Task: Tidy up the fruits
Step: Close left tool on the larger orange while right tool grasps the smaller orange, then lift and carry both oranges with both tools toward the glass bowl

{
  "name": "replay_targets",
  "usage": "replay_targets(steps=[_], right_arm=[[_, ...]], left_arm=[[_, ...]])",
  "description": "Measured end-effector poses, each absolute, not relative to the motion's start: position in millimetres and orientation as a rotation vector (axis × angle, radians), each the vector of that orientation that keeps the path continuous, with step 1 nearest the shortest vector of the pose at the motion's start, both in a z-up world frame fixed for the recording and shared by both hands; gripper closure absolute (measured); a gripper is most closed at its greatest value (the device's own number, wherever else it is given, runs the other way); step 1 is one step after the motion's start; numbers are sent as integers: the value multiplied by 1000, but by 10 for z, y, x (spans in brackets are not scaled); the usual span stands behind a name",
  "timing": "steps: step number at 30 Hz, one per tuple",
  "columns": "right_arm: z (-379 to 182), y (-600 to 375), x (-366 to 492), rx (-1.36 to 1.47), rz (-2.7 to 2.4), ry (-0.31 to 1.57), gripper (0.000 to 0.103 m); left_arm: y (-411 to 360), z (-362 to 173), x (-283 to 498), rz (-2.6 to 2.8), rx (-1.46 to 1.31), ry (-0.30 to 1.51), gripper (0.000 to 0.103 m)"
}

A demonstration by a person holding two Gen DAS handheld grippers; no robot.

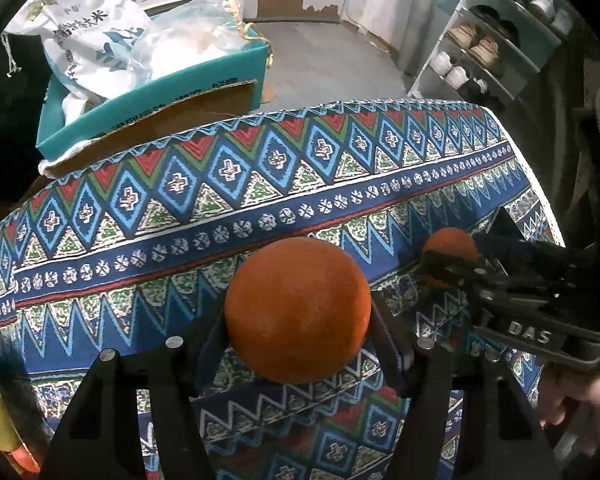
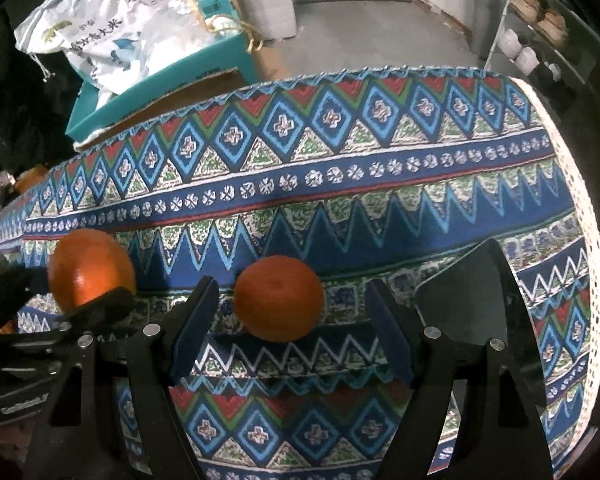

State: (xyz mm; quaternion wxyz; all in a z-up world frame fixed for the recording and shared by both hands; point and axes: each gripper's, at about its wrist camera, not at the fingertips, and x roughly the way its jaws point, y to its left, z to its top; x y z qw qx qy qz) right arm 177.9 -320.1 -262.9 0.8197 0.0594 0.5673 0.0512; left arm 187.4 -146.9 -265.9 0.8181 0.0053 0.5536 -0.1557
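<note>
Resting on a surface (image 1: pixel 260 200) draped in a blue, red and green patterned cloth are two oranges, one at each pair of tongs. The left tongs (image 1: pixel 298 336) are clamped on the larger orange (image 1: pixel 298 308), both blue pads pressing its sides, with the fruit touching the cloth. The right tongs (image 2: pixel 290 320) stand wide around the smaller orange (image 2: pixel 279 298), which sits on the cloth between the pads with a gap on each side, so it is not gripped. In the left wrist view, the smaller orange lies to the right of the larger one, well apart, and part of a hand (image 1: pixel 580 404) shows at the right edge. One dark flat object (image 2: pixel 466 292) lies on the cloth just right of the right tongs. Beyond the far edge of the surface sits one teal cardboard box (image 1: pixel 156 92) stuffed with white bags. One shoe rack (image 1: pixel 496 44) stands at the far right.
</note>
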Motion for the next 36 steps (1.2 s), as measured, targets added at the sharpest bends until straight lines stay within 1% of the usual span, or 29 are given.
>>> replay_targets(steps=[3, 4, 7, 8, 19, 36], right_arm=[[-2687, -3176, 1790, 125, 111, 1220, 39], [-2709, -3170, 1790, 123, 114, 1227, 44], [-2755, -3151, 1778, 105, 109, 1234, 52], [-2747, -3139, 1773, 103, 113, 1228, 58], [-2626, -3012, 1691, 42, 97, 1199, 59], [-2001, -2824, 1495, 6, 126, 1087, 59]], left_arm=[[-1433, -2657, 1872, -328, 7, 1181, 36], [-1428, -2655, 1867, -327, 7, 1181, 36], [-1406, -2643, 1854, -328, 1, 1181, 36], [-1398, -2635, 1846, -327, 1, 1180, 36], [-1258, -2478, 1754, -317, -36, 1155, 37], [-1010, -1968, 1478, -305, -62, 1067, 37]])
